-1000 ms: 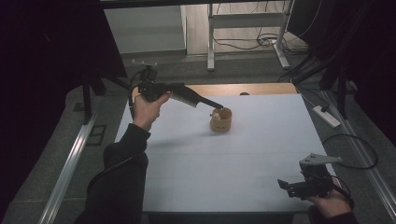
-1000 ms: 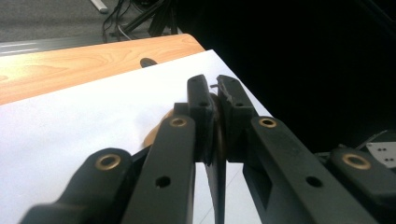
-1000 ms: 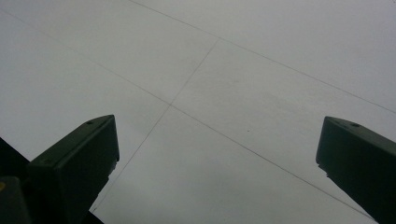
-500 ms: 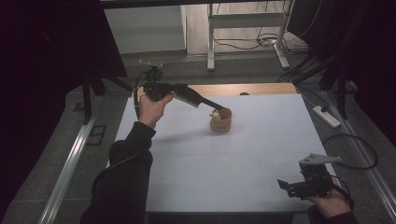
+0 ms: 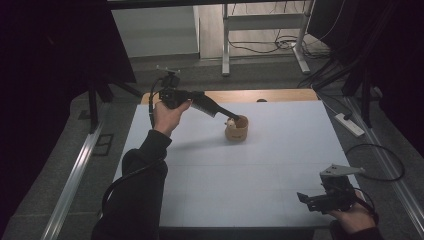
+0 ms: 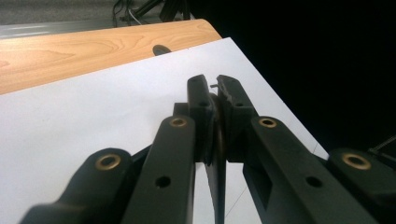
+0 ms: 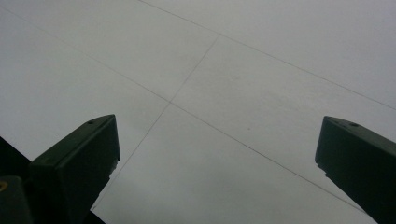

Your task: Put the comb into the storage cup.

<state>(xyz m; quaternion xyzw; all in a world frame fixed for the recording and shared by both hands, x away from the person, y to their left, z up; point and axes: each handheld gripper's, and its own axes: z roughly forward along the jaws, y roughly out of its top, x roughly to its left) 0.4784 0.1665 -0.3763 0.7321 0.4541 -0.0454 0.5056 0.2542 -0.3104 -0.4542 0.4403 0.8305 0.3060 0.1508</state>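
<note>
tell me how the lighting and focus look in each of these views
High view: dim, dark surroundings, the white table evenly lit, a soft shadow left of the small round wooden cup. Left gripper view: near black fingers blurred. Right gripper view: flat grey light, its black fingers soft-edged.

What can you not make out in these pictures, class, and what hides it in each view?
- High view: what lies inside the cup; its wall and the left gripper cover it.
- Left gripper view: the thin thing pinched between the fingers; they hide most of it.
- High view: the right gripper is too small to judge its opening.
</note>
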